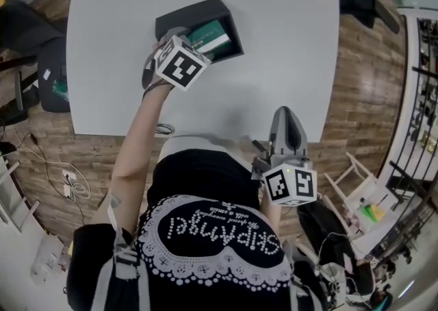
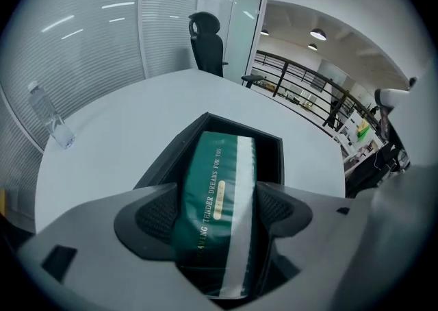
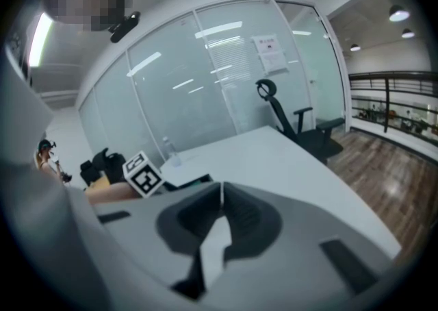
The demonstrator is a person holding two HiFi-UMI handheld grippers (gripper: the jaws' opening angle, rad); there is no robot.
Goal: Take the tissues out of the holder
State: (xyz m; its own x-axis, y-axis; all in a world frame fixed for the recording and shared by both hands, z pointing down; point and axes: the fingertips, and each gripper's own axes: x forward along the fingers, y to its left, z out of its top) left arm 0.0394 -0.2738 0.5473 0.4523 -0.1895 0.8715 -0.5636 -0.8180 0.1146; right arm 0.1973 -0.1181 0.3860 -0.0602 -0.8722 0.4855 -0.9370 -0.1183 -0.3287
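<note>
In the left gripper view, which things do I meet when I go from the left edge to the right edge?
water bottle → tissue pack → railing

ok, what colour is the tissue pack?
Tissue pack: dark green, pale stripe. Left gripper view shows best.

The pack (image 2: 219, 159) wears glossy green plastic film. The holder (image 1: 194, 14) is smooth matt black. The table (image 1: 274, 49) is smooth, matt pale grey; at 3 o'clock of it the floor (image 1: 363, 97) shows wood-grain planks. The left tool's (image 2: 217, 201) pads (image 2: 156, 215) are matt, finely dimpled; its shell is smooth grey plastic.
</note>
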